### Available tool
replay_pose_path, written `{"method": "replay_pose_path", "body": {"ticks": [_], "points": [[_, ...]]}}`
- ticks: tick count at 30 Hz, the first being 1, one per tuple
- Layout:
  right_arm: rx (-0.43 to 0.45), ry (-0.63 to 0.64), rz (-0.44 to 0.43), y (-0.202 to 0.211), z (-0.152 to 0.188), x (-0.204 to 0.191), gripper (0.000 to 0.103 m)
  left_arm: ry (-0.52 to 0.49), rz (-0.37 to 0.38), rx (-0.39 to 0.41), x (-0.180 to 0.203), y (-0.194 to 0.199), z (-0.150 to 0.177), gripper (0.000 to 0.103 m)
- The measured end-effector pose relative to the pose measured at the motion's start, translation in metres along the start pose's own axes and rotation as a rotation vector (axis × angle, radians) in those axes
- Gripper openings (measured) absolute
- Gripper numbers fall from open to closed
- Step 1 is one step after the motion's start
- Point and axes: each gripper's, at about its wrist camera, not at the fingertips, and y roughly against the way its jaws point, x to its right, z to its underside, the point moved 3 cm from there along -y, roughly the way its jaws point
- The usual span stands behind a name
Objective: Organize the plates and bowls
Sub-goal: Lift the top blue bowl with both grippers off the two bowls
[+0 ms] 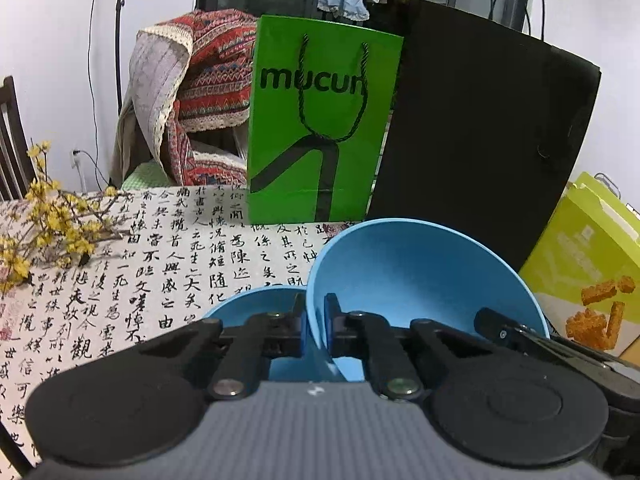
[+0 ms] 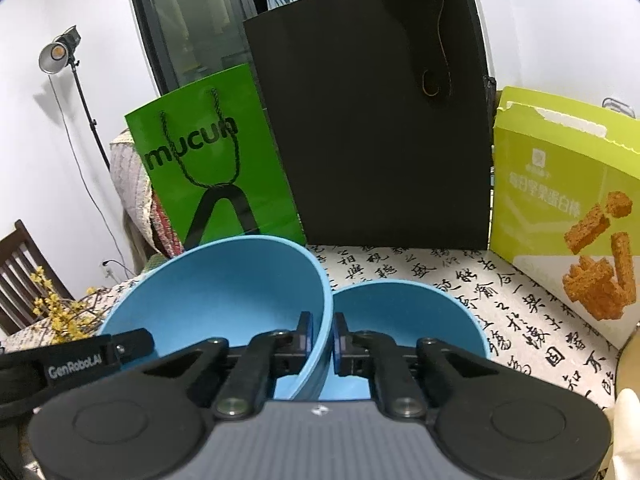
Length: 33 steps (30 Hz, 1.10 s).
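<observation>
A large blue bowl [image 1: 420, 280] [image 2: 216, 292] hangs tilted over the calligraphy tablecloth [image 1: 160, 264]. My left gripper [image 1: 316, 314] is shut on its left rim, one pad inside and one outside. My right gripper [image 2: 322, 334] is shut on the opposite rim in the same way. Each gripper's fingers show in the other's view, at the bowl's right side [image 1: 500, 330] and at its left side [image 2: 120, 348]. A second blue bowl [image 1: 256, 300] [image 2: 404, 316] sits lower, just outside the held rim in each view. I cannot tell whether that is one bowl or two.
A green paper bag [image 1: 324, 120] [image 2: 216, 160] and a tall black bag [image 1: 480, 140] [image 2: 372, 128] stand behind the bowls. A yellow-green snack box [image 2: 560, 200] [image 1: 580, 260] stands at the right, and yellow flower branches [image 1: 52, 224] lie at the left. A cloth-draped chair [image 1: 188, 92] is beyond the table.
</observation>
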Motion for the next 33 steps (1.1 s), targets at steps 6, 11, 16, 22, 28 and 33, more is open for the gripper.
{"method": "replay_pose_path", "body": {"ticks": [6, 11, 16, 22, 28, 33], "points": [[0.003, -0.003, 0.002, -0.0003, 0.0002, 0.0004, 0.008, -0.006, 0.0, 0.008, 0.0011, 0.0005, 0.0002, 0.009], [0.007, -0.006, 0.0, 0.0004, 0.0, 0.0007, 0.008, -0.007, 0.008, 0.009, 0.0003, 0.0006, 0.0007, 0.009], [0.009, -0.008, -0.003, 0.0005, 0.0002, 0.0004, 0.008, -0.004, 0.017, 0.01, -0.0011, 0.002, 0.0, 0.009], [0.012, 0.001, 0.0, -0.0001, 0.0005, -0.0014, 0.008, -0.015, 0.02, 0.026, -0.001, 0.0048, 0.0, 0.009], [0.021, 0.002, -0.005, 0.0015, -0.0003, -0.0019, 0.008, -0.02, 0.024, 0.036, -0.0021, 0.0079, -0.0005, 0.01], [0.03, 0.005, -0.01, 0.0032, -0.0006, -0.003, 0.008, -0.026, 0.025, 0.044, -0.0033, 0.0092, -0.0017, 0.01]]}}
